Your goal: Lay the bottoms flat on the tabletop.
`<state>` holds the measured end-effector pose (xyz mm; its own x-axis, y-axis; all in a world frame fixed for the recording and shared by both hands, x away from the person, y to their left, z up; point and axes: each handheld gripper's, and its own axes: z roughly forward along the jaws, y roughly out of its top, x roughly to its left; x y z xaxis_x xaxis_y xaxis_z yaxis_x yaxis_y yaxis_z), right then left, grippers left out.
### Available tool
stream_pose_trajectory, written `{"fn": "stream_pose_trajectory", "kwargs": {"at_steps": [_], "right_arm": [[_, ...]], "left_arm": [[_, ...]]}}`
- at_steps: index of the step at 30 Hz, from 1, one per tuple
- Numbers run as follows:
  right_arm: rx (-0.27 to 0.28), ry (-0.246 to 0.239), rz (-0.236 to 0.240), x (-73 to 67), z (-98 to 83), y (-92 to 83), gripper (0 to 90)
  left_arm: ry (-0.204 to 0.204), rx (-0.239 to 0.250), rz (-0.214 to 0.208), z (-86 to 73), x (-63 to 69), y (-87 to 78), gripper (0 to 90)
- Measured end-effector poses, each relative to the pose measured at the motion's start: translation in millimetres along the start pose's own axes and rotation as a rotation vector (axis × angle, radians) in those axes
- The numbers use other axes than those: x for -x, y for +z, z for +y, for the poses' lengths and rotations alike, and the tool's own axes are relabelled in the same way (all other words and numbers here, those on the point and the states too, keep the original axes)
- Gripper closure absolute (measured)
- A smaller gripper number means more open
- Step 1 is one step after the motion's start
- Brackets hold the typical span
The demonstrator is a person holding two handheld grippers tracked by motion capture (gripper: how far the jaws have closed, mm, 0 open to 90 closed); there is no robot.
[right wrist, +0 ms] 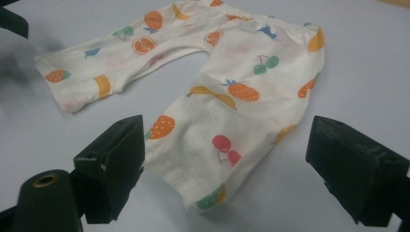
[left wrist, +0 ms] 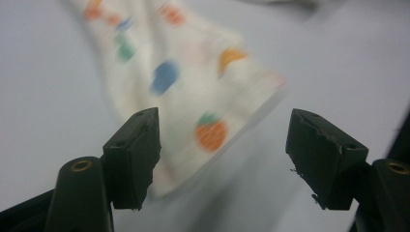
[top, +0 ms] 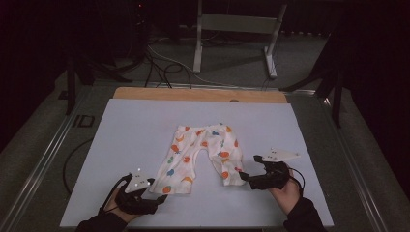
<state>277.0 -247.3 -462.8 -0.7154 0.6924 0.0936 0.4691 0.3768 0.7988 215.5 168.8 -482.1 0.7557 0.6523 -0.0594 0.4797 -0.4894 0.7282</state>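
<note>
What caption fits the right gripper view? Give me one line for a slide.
Open right tool poised over one leg hem of the fruit-print baby pants, spread flat on the white table.

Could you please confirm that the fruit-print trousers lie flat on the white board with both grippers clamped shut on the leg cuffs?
Not quite. The trousers do lie flat on the board, but both grippers are open, not clamped: the left gripper and the right gripper each show fingers spread apart in their own gripper views, gripping nothing.

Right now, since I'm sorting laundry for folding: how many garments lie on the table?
1: the fruit-print trousers lie flat mid-table on the white mat, between the two grippers. Nothing looks hidden underneath.
</note>
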Motion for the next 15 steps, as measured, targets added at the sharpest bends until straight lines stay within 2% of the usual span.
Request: {"fn": "stream_pose_trajectory", "kwargs": {"at_steps": [2,5,6,10,11,15], "right_arm": [[-0.004,0.003,0.000,-0.2,-0.4,0.2,13.9],[0.001,0.001,0.002,-0.8,0.1,-0.3,13.9],[0.000,-0.002,0.003,-0.7,0.1,-0.3,13.9],[0.004,0.000,0.003,-1.8,0.6,-0.6,13.9],[0.004,-0.003,0.005,-1.8,0.5,-0.3,13.9],[0.000,-0.003,0.008,-2.9,-0.3,1.1,13.9]], "left_arm": [[0.053,0.006,-0.028,6.3,6.7,2.3,29.1],[0.101,0.002,-0.071,15.7,15.3,8.5,30.7],[0.115,0.003,-0.072,17.9,17.6,10.6,31.9],[0.192,-0.014,-0.105,28.0,29.2,26.6,43.2],[0.208,-0.017,-0.124,29.5,31.0,31.4,45.8],[0.260,-0.057,-0.134,34.3,37.1,52.3,52.2]]}}
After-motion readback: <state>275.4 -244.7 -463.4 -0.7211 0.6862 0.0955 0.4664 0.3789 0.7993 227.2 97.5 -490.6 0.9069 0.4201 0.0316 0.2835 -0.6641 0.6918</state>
